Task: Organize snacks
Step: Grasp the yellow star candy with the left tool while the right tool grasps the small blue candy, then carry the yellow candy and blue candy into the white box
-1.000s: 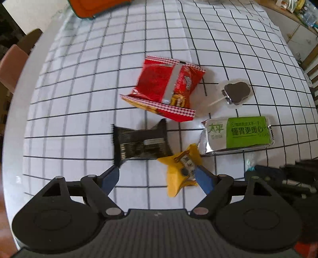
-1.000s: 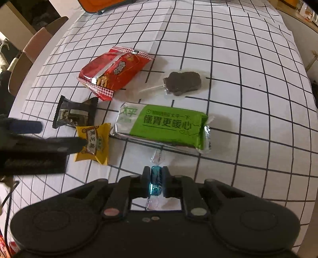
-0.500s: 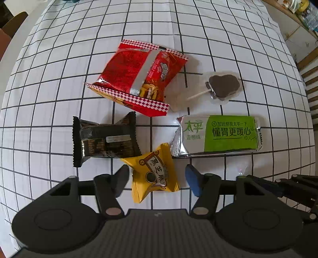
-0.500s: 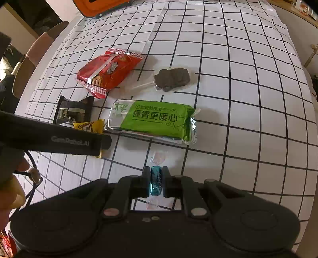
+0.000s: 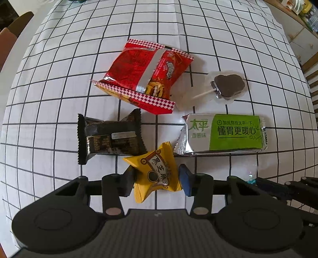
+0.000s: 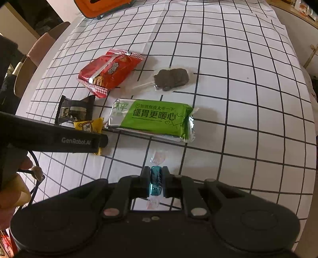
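On the checked tablecloth [image 5: 59,59] lie a red snack bag [image 5: 145,77], a black packet [image 5: 111,137], a green cracker pack [image 5: 224,133] and a wrapped chocolate lollipop [image 5: 228,85]. A yellow packet [image 5: 157,170] sits between the fingers of my left gripper [image 5: 157,178]. The jaws are closing, and both pads touch the packet's sides. In the right wrist view the left gripper's black finger [image 6: 79,140] covers part of the yellow packet [image 6: 89,126]. My right gripper [image 6: 156,178] is shut on a small teal candy [image 6: 156,181] in a clear twist wrapper, just above the cloth.
An orange case [image 6: 103,6] stands at the table's far edge. Chairs [image 6: 39,51] line the left side of the table. A person's hand [image 6: 12,188] holds the left gripper. Cabinets [image 5: 298,29] stand beyond the right edge. Bare cloth stretches right of the snacks.
The left gripper has come closer over the yellow packet and its jaws have narrowed from wide apart to touching the packet. The right gripper keeps still with the candy.
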The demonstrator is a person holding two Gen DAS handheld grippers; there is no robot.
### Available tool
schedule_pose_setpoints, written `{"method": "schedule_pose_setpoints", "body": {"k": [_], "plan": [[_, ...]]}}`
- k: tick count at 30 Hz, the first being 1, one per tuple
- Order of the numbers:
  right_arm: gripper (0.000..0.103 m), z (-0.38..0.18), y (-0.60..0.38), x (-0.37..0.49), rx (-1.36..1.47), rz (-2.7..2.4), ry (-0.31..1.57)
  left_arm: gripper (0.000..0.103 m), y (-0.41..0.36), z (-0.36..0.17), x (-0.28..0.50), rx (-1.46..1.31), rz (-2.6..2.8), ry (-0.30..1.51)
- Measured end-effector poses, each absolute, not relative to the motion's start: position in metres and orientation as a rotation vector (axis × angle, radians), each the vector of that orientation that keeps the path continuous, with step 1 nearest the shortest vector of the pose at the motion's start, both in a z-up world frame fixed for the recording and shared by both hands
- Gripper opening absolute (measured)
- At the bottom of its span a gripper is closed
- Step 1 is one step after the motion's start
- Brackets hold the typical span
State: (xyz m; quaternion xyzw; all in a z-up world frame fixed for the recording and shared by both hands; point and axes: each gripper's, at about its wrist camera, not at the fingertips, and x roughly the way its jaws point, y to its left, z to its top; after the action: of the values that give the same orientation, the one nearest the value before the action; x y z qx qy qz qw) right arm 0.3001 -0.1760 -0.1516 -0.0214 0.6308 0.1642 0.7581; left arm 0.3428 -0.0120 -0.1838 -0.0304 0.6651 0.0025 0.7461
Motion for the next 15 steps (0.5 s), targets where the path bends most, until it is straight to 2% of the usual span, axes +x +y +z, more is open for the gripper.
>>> {"method": "schedule_pose_setpoints", "body": {"k": [5,9,15], "plan": [[0.010,-0.140,-0.177,0.295,-0.041,0.362,1.358,0.045,0.002,-0.178,0.336,-0.088,0.008,1.449],[0.010,-0.128,-0.179,0.290,-0.038,0.365,1.341,0.039,0.011,-0.170,0.335,-0.099,0.005,1.428],[0.010,-0.111,-0.185,0.278,-0.035,0.372,1.319,0.036,0.019,-0.151,0.329,-0.118,0.005,1.405]]}}
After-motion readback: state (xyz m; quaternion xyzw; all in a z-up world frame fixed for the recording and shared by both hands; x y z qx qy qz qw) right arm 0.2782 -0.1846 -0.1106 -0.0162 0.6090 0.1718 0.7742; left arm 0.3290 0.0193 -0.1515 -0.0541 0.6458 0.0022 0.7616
